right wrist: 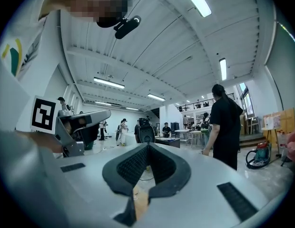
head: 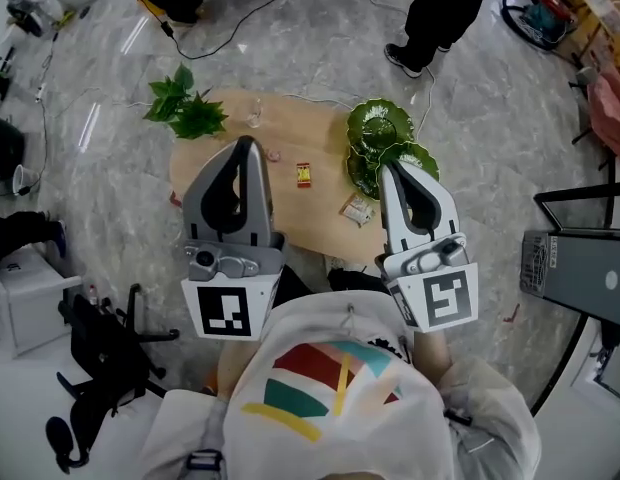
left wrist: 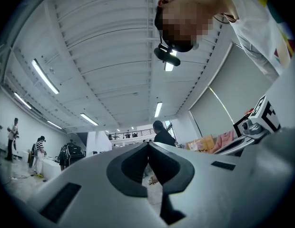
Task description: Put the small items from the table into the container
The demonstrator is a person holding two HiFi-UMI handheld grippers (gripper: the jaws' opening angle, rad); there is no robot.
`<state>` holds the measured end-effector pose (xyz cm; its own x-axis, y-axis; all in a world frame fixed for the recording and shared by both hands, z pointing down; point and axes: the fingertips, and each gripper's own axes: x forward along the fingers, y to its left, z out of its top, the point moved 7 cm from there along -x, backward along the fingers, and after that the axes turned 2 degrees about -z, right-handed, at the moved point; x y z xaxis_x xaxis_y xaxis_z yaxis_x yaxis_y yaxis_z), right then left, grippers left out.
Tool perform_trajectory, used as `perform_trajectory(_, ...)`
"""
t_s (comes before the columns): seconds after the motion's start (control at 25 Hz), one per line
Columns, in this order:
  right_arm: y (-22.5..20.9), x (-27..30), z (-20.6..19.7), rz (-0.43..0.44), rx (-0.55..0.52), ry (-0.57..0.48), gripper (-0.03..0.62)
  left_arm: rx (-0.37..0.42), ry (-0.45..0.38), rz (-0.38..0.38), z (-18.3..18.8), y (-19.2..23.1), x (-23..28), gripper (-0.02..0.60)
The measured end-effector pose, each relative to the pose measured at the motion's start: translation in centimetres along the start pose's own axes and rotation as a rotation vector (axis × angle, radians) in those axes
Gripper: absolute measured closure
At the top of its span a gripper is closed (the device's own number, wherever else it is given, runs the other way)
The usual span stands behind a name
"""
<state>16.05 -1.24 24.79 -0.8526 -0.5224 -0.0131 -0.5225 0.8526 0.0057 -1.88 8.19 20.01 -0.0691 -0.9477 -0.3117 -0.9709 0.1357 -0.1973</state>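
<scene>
A small round wooden table [head: 230,183] stands below me in the head view. On it lie a small red and yellow box [head: 303,175], a pale packet [head: 357,209], a tiny pink item [head: 274,155] and a clear glass piece [head: 254,118]. The green leaf-shaped container [head: 379,128] sits at the table's right edge. My left gripper [head: 246,145] hovers over the table's left part, shut and empty. My right gripper [head: 387,168] hangs over the container's near side, also shut with nothing in it. Both gripper views look out level across the room, with the left gripper's [left wrist: 148,144] and right gripper's [right wrist: 148,145] jaw tips touching.
A leafy green sprig [head: 185,108] lies at the table's far left edge. A person in black [head: 440,8] stands beyond the table. A black stand [head: 100,348] and a white box [head: 30,293] sit at the lower left, a grey cabinet [head: 580,268] at the right. Cables cross the floor.
</scene>
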Motion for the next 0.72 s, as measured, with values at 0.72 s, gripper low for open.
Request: perform_trajectory(0.72,2.8,10.0,-16.2,-0.009,0.065,0.134,0.333,-0.163,0.232,-0.343,-24.1,0.2,4.3,0.572)
